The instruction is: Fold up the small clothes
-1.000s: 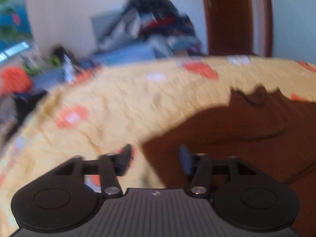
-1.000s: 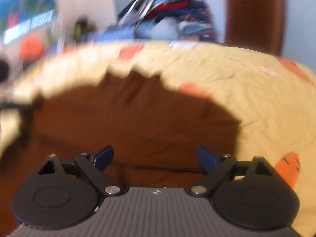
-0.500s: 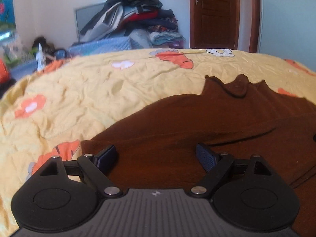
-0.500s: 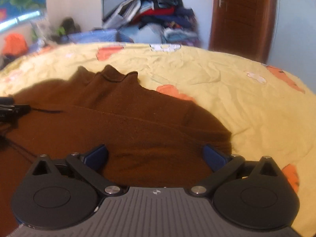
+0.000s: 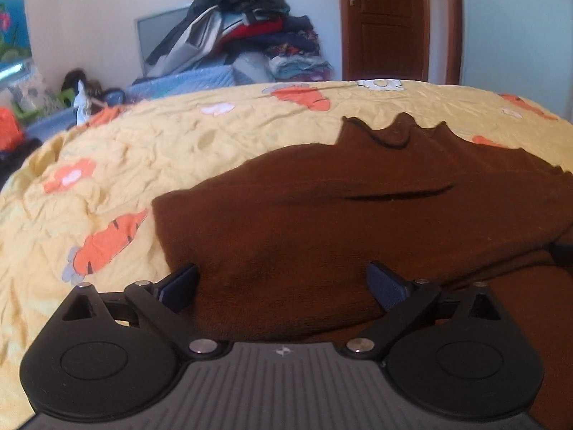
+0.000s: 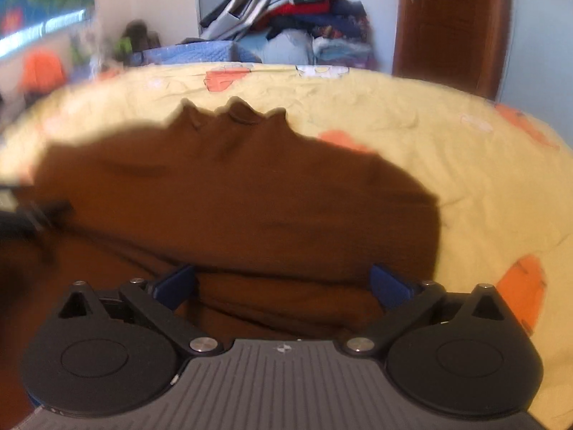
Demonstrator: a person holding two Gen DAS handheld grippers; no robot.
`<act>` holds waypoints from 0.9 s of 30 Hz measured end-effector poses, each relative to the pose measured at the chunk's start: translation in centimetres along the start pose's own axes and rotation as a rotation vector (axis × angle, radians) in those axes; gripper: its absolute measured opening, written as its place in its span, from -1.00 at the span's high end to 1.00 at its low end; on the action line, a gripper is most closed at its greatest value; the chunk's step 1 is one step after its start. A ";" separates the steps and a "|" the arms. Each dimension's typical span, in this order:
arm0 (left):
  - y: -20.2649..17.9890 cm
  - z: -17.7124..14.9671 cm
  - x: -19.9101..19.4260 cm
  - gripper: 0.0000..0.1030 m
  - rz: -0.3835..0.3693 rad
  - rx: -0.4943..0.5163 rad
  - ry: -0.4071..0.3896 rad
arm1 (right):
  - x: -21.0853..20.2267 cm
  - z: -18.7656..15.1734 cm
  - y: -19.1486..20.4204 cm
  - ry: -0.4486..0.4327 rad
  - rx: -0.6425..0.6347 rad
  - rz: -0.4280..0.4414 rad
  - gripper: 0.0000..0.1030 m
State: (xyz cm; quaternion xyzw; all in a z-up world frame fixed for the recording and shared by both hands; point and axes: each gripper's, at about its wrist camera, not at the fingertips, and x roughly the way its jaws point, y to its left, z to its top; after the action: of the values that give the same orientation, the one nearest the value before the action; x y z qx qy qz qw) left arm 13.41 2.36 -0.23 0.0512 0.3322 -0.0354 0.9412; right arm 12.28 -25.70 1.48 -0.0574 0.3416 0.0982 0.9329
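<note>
Between both sets of wide-spread jaws lies the brown sweater (image 5: 322, 222), left jaws opening; closing now could pinch the bedsheet (image 5: 125, 143) beneath too.

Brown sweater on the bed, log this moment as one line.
brown sweater: flat on yellow bedspread | left gripper: opening, nothing held | right gripper: open, nothing held

The sweater (image 5: 322, 222) is lying on the bedspread (image 5: 150, 150), collar toward the far edge; beyond that edge, a clothes heap (image 5: 243, 39) is sitting left of the door (image 5: 385, 21).
</note>
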 end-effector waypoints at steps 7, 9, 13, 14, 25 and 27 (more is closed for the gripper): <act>0.9 0.7 -2.4 -1.00 0.081 -0.021 0.015 | -1.5 0.3 -0.1 0.057 0.066 -0.022 -0.99; 0.6 0.4 -4.1 -1.00 0.000 -0.041 -0.014 | -3.3 0.0 0.0 0.021 0.113 0.035 -1.00; -1.2 -0.8 -3.0 -1.00 -0.030 0.018 0.050 | -3.2 -0.2 1.4 0.023 0.072 0.053 -1.00; -1.2 -1.4 -2.2 -1.00 -0.019 0.023 0.071 | -2.7 -0.2 1.6 0.041 0.055 0.036 -1.00; 1.2 -4.4 -6.8 -1.00 -0.094 -0.052 0.081 | -6.2 -1.8 1.8 0.017 0.098 0.096 -1.00; 0.6 -6.1 -7.2 -1.00 -0.056 0.025 0.021 | -6.3 -2.8 2.5 0.040 0.077 0.098 -1.00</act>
State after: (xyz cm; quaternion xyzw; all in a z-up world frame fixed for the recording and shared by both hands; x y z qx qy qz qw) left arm 4.09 3.93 -0.38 0.0543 0.3427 -0.0652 0.9356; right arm 5.21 -24.63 3.34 -0.0067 0.3662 0.1294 0.9215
